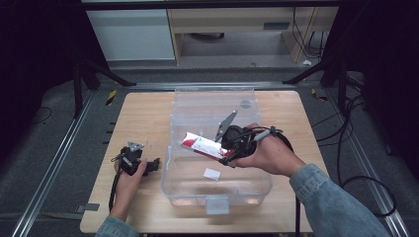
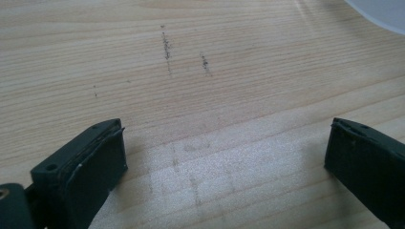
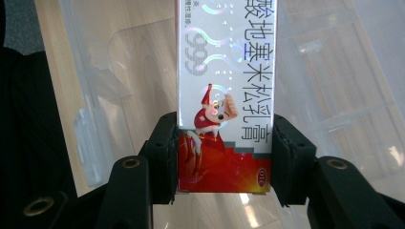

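My right gripper (image 1: 225,150) is shut on a long white and red carton (image 1: 203,146) and holds it over the open clear plastic bin (image 1: 217,195). In the right gripper view both black jaws press the sides of the carton (image 3: 224,95) at its red end, and the bin's clear walls (image 3: 334,86) lie beneath. My left gripper (image 1: 154,165) rests low on the wooden table (image 1: 143,113) left of the bin. In the left gripper view its jaws stand wide apart over bare wood (image 2: 200,95), with nothing between them.
A small white piece (image 1: 212,174) lies on the bin's floor. The bin's lid (image 1: 215,101) stands up at its far side. Dark floor, cables (image 1: 346,133) and metal rails (image 1: 59,158) surround the table.
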Action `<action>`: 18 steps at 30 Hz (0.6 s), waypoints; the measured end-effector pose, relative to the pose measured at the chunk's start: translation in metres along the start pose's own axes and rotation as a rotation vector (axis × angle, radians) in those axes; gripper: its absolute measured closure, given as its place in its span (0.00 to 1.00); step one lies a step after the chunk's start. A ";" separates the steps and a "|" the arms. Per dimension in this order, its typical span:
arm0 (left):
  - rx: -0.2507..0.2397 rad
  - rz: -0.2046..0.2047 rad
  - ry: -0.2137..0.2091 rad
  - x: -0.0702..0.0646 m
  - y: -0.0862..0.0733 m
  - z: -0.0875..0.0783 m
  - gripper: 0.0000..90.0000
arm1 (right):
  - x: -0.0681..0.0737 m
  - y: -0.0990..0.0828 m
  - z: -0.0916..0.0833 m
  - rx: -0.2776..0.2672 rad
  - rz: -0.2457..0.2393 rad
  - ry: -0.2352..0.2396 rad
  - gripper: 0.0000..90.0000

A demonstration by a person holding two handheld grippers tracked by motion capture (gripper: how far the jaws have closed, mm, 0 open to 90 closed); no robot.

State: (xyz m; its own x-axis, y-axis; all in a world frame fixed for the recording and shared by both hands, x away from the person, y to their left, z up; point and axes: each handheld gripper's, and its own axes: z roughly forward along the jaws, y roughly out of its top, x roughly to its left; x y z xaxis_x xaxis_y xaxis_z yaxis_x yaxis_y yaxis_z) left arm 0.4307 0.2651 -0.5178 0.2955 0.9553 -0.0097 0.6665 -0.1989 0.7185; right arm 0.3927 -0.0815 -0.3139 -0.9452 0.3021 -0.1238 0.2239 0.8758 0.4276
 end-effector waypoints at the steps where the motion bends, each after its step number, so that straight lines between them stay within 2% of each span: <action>1: 0.000 0.000 0.000 0.000 0.000 0.000 0.00 | 0.000 0.000 0.000 0.000 0.000 0.000 0.57; 9: 0.000 0.002 -0.003 0.000 0.000 0.000 0.00 | 0.005 0.009 0.016 0.008 -0.043 0.027 0.57; 18: 0.000 0.008 -0.009 0.000 0.001 0.001 0.00 | 0.010 0.010 0.031 0.033 -0.079 0.054 0.57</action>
State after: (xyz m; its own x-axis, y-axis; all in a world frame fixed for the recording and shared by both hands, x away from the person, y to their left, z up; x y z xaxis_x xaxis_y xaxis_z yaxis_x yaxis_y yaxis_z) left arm 0.4326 0.2649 -0.5178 0.3073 0.9515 -0.0099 0.6638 -0.2069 0.7187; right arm 0.3925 -0.0583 -0.3389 -0.9715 0.2115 -0.1072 0.1548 0.9083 0.3887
